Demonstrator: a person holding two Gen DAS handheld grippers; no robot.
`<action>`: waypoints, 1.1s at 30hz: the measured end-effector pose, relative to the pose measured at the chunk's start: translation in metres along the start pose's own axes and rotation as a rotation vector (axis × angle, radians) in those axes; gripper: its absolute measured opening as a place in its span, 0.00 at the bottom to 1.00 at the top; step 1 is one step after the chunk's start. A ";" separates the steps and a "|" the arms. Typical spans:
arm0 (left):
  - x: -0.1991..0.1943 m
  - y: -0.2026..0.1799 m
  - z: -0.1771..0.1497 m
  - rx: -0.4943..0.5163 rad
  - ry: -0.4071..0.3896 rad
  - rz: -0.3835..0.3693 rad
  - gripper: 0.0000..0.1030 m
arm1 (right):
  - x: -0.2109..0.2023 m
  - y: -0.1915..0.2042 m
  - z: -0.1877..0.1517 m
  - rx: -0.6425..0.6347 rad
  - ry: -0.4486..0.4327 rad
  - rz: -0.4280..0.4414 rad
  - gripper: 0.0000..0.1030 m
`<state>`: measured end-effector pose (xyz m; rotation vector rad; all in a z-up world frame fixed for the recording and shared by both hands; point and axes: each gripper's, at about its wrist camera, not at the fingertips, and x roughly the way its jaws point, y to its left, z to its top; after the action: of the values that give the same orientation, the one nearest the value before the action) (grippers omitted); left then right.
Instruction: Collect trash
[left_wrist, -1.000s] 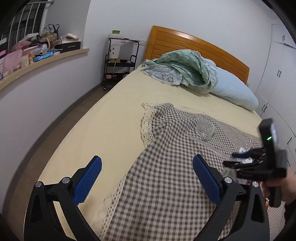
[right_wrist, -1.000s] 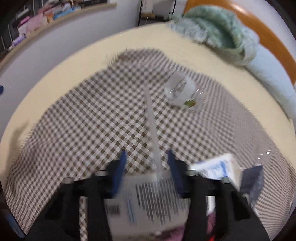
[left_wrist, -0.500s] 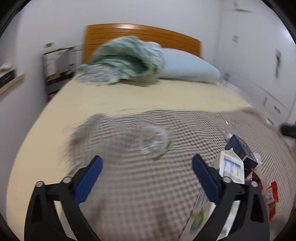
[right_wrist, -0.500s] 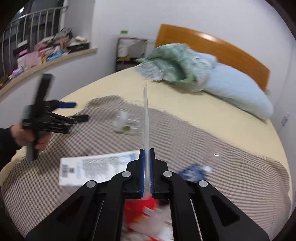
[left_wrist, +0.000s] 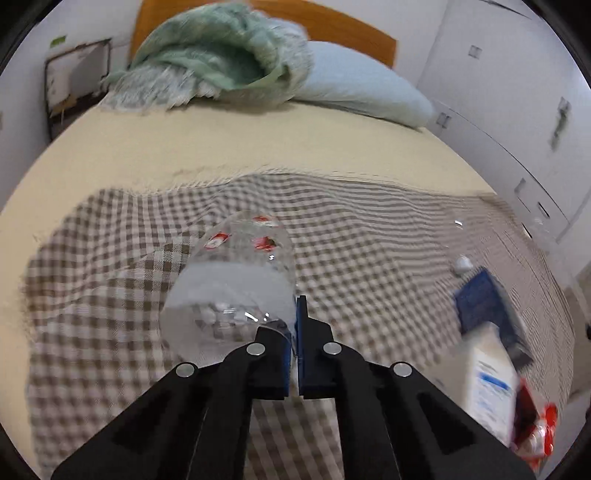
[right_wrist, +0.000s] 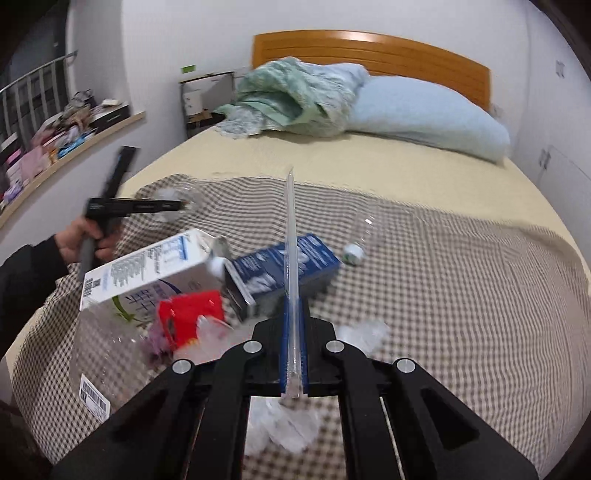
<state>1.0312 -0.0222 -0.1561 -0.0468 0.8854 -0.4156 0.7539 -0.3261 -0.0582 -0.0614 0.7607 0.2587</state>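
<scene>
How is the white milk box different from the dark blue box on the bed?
The white carton is mostly white with blue print and a barcode; the dark blue box is navy with white print. The white carton looks longer. The dark blue box has an open end flap; the white carton has a peaked top. Both lie on their sides on the checkered cloth, side by side.

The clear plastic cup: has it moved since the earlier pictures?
Yes. The clear plastic cup now sits clamped in the left gripper, lifted toward the camera above the checkered cloth.

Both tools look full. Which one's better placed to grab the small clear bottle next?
Neither yet. Right tool, shut on the straw, is nearer the small clear bottle; left tool grips the plastic cup.
</scene>
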 end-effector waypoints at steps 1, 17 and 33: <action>-0.010 -0.005 -0.001 0.001 -0.011 0.007 0.00 | -0.006 -0.004 -0.003 0.009 0.009 -0.014 0.05; -0.310 -0.192 -0.097 0.138 -0.147 0.045 0.00 | -0.232 -0.053 -0.168 0.263 0.095 -0.203 0.05; -0.289 -0.481 -0.402 0.303 0.162 -0.331 0.00 | -0.349 -0.077 -0.532 0.745 0.255 -0.298 0.05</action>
<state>0.4039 -0.3045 -0.0972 0.1222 0.9678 -0.8691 0.1729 -0.5525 -0.2062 0.5026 1.0480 -0.3317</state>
